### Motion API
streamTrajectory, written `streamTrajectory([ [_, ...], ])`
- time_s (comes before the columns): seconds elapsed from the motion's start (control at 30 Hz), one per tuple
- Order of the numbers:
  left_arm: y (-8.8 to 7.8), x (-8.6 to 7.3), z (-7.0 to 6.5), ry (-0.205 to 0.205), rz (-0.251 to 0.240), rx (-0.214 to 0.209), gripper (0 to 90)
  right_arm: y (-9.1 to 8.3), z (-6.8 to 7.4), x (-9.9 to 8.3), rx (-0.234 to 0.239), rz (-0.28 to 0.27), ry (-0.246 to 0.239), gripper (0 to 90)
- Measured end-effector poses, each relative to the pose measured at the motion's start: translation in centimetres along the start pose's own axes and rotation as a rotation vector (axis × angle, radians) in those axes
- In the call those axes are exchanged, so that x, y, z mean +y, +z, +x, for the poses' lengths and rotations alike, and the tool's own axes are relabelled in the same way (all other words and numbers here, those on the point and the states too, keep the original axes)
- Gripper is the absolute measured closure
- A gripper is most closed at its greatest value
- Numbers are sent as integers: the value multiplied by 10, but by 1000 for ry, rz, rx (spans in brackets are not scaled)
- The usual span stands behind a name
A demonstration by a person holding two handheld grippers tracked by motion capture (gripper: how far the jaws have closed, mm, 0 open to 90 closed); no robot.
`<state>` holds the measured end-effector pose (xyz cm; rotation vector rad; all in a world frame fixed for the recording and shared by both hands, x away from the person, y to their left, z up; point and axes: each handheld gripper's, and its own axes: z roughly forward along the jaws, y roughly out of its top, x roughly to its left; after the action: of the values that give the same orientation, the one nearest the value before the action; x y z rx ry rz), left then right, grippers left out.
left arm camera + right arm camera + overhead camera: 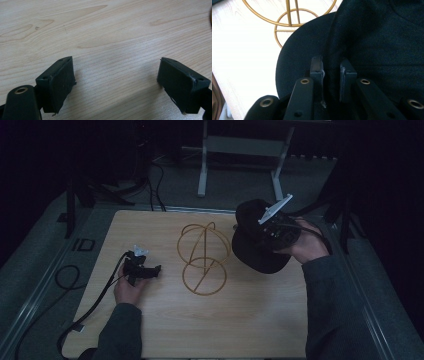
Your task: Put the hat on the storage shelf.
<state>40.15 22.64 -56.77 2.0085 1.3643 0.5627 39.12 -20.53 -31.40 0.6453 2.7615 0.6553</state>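
A black cap (252, 245) hangs tilted above the right side of the wooden table (150, 330), its brim low toward the middle. My right gripper (270, 232) is shut on the cap's fabric; in the right gripper view the jaws pinch a fold of the cap (374, 37) between the pads (317, 66). A gold wire stand (202, 257) made of rings stands at the table's middle, just left of the cap, and its rings (289, 17) lie past the brim. My left gripper (150, 270) rests low on the left of the table, open, with bare wood (115, 50) between its pads (61, 80).
A black cable (95, 305) trails from the left gripper off the table's left front edge. A metal rail (35, 295) frames the table. A white frame's legs (202, 170) stand on the floor behind the table.
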Motion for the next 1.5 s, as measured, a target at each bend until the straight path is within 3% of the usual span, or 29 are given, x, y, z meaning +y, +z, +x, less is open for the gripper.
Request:
streamTrajectory([
  [0.6, 0, 0, 0, 0, -1, 0, 139, -14, 6, -2, 33, -22, -41, 776],
  [0.87, 0, 0, 0, 0, 0, 0, 139, -20, 8, -1, 27, -45, -61, 777],
  [1.5, 0, 0, 0, 0, 0, 0, 138, -30, 20, 12, 50, -72, -133, 777],
])
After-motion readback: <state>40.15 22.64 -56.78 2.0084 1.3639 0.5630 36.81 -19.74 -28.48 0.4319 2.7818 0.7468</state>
